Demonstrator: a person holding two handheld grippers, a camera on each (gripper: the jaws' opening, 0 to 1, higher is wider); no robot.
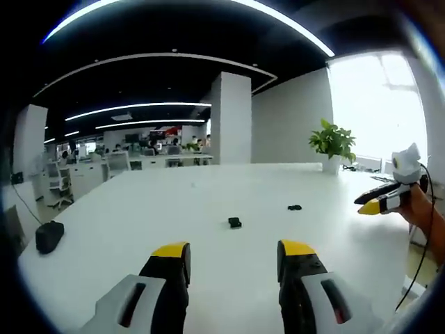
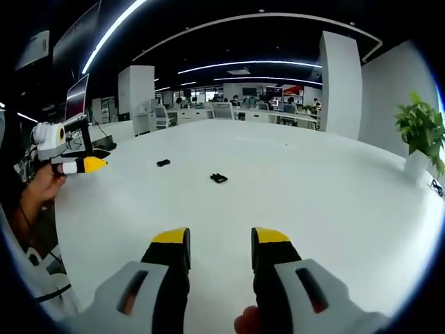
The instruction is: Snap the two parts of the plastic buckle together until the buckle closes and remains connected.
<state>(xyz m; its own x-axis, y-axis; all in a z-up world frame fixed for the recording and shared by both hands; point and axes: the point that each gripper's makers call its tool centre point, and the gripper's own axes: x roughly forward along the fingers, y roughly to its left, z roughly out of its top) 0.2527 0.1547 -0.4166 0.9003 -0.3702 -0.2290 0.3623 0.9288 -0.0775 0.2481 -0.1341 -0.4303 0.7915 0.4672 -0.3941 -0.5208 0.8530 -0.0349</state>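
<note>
Two small black buckle parts lie apart on the white table. In the left gripper view one part sits just ahead of my left gripper, and the other part lies farther right. My left gripper is open with nothing between its yellow-tipped jaws. In the right gripper view the nearer part lies well ahead of my right gripper, which is open and holds nothing. The second part is farther left. Each gripper also shows in the other's view, hand-held at the table edge: right gripper, left gripper.
A potted plant stands at the table's far edge by the bright window. A black object rests near the table's left corner. Office desks and chairs stand beyond the table. A white pillar rises behind it.
</note>
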